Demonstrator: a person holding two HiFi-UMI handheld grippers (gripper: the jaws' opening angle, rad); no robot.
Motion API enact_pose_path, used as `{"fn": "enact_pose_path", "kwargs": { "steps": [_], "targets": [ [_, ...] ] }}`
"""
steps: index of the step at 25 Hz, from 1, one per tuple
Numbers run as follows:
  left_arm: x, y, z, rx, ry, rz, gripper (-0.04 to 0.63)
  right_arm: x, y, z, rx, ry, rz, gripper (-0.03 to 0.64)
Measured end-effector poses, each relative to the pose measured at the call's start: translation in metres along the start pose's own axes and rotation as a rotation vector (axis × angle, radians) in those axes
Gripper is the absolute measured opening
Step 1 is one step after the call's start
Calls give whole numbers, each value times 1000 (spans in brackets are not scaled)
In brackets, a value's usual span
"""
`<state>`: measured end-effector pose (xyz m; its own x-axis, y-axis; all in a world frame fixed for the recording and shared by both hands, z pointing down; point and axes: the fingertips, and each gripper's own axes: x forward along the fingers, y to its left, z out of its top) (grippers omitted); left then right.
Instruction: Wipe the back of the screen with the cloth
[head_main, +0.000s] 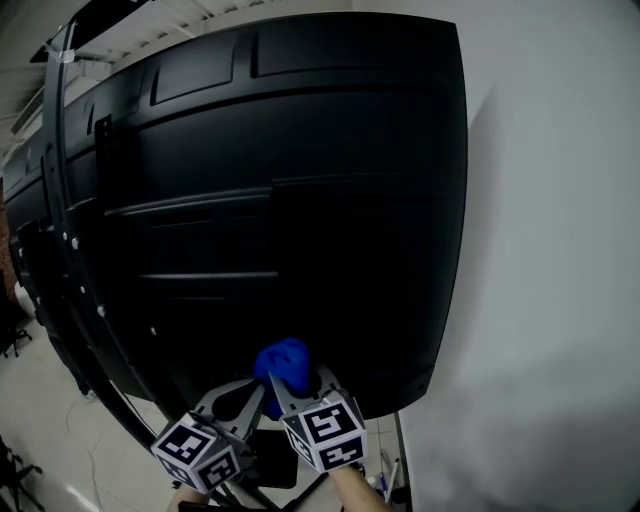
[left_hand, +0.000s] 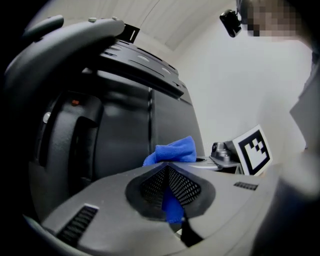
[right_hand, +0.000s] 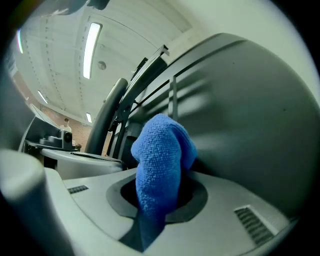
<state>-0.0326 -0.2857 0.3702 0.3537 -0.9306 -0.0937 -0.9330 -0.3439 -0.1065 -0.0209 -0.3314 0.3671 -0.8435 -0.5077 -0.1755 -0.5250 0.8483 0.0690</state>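
The left gripper (left_hand: 172, 202) and the right gripper (right_hand: 159, 200) both have their jaws clamped on the blue cloth (head_main: 285, 364). It sits bunched at 6 o'clock on the back of the screen (head_main: 290, 180) (near the bottom edge). Wiping looks barely begun, and everything toward 12 o'clock is still left.

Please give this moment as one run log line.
left gripper: shut on cloth | right gripper: shut on cloth | cloth: by lower back of screen, contact unclear

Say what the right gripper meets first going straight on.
Likely the black back of the screen: the blue cloth clamped in the right gripper would press on it first; the gap is unclear.
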Motion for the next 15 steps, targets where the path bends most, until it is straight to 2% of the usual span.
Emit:
{"fn": "enact_pose_path", "kwargs": {
  "steps": [15],
  "targets": [
    [67, -77, 2, -41, -15, -137, 9, -128, -142, 4, -4, -7, -327, 63]
  ]
}}
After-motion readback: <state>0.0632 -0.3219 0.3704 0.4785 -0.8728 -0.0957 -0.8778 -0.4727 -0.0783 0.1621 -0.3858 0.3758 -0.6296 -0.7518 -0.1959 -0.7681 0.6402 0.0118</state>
